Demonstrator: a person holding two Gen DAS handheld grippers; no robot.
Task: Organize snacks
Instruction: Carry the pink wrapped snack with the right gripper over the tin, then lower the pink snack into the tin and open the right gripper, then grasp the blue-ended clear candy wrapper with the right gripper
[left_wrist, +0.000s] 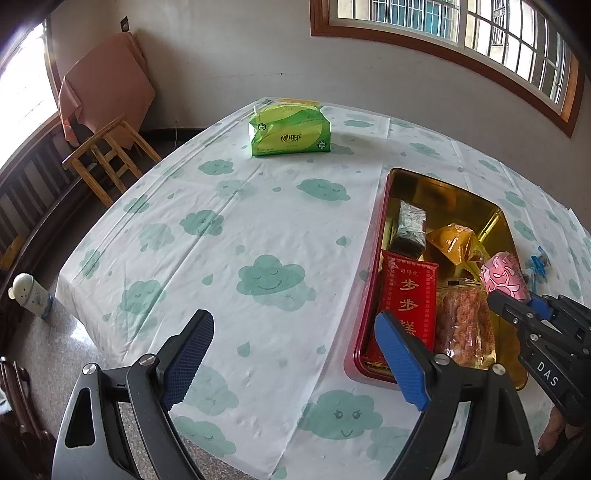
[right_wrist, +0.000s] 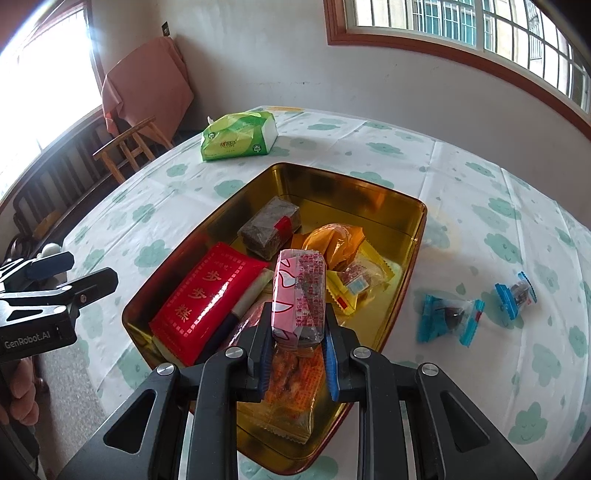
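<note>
A gold tin with red outer walls sits on the table and holds several snacks: a red packet, a dark block, orange packets. My right gripper is shut on a pink wrapped snack and holds it above the tin. My left gripper is open and empty over the tablecloth, left of the tin. Two blue-wrapped candies lie on the cloth right of the tin.
A green tissue pack lies at the table's far side. A wooden stool and a draped chair stand beyond the left edge. A white bottle stands on the floor at left.
</note>
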